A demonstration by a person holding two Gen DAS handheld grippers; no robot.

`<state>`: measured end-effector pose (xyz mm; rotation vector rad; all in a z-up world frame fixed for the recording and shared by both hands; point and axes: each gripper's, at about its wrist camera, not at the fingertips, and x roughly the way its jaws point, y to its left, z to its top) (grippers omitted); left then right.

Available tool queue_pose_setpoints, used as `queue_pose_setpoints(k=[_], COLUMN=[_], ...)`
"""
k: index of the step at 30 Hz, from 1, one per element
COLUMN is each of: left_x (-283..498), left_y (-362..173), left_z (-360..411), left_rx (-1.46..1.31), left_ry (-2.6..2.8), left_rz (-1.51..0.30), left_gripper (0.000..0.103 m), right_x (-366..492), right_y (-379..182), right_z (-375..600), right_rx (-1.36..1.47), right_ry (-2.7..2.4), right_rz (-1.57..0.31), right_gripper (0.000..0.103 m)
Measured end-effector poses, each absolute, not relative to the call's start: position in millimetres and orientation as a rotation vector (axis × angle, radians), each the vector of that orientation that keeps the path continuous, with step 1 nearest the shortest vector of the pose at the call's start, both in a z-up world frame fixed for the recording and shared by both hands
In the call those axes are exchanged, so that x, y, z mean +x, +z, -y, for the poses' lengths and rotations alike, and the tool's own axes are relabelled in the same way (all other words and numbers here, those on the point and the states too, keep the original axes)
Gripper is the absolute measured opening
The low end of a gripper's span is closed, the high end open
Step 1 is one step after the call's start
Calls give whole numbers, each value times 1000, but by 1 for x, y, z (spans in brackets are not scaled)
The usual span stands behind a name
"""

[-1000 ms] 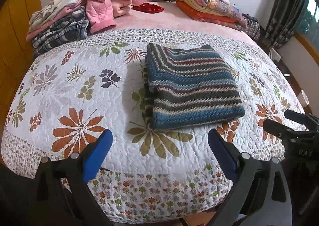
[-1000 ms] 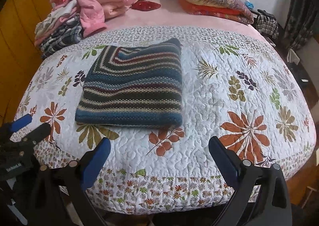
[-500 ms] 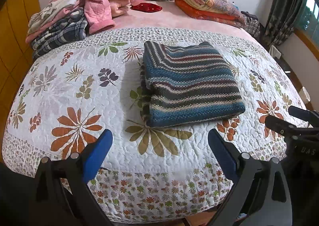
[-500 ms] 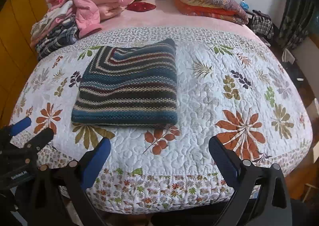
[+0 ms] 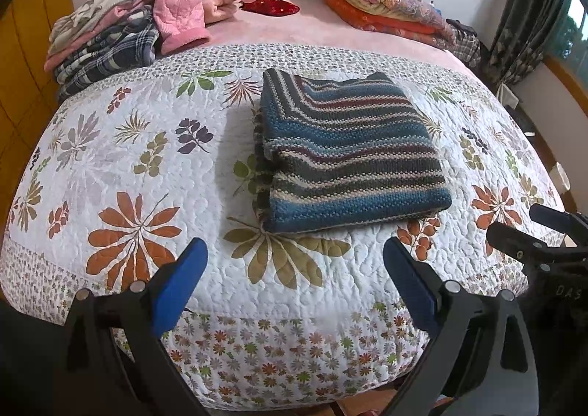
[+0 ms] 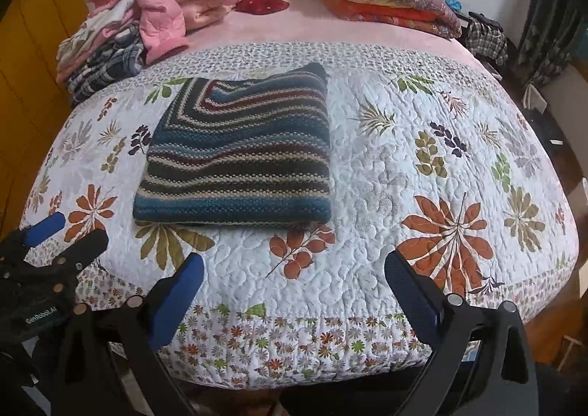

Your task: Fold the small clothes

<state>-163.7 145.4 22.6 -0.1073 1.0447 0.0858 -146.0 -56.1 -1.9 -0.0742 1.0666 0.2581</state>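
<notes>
My left tongs (image 5: pixel 292 269) and right tongs (image 6: pixel 294 278) gape empty at the bed's near edge; the folded sweater (image 5: pixel 349 155) lies ahead, mid-quilt, nearer my left.

Floral quilted bed (image 5: pixel 154 166) bearing folded striped knit (image 5: pixel 349 155), clothes pile (image 5: pixel 121 26), perhaps blankets (image 5: pixel 382 8).

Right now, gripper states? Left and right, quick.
Left gripper: open, holding nothing, short of the folded striped knit sweater.
Right gripper: open, holding nothing, over the floral quilt edge.
</notes>
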Motion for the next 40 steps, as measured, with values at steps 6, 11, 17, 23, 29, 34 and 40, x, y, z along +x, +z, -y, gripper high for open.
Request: queue_pose_setpoints(k=[6, 11, 17, 23, 29, 34, 40], left_x=[-161, -159, -157, -157, -157, -157, -157], left_y=[19, 19, 16, 16, 16, 16, 15], left_z=[-142, -139, -137, -137, -136, -135, -136], left_rx=[-112, -105, -109, -106, -106, -103, -94], left_ry=[76, 71, 66, 69, 72, 73, 79], left_rz=[-1058, -1058, -1064, -1065, -1062, -1063, -1059], left_gripper=[96, 96, 96, 96, 96, 96, 96], right_x=[-146, -142, -142, -140, -139, -138, -138], right_y=[-2, -4, -4, -3, -5, -5, -5], right_z=[55, 57, 57, 58, 59, 60, 60], right_rx=[-79, -62, -65, -60, -44, -29, -26], right_ry=[253, 254, 242, 246, 246, 252, 254], right_rz=[-1069, -1084, -1075, -1074, -1088, -1096, -1098], right_gripper=[99, 99, 99, 99, 99, 99, 99])
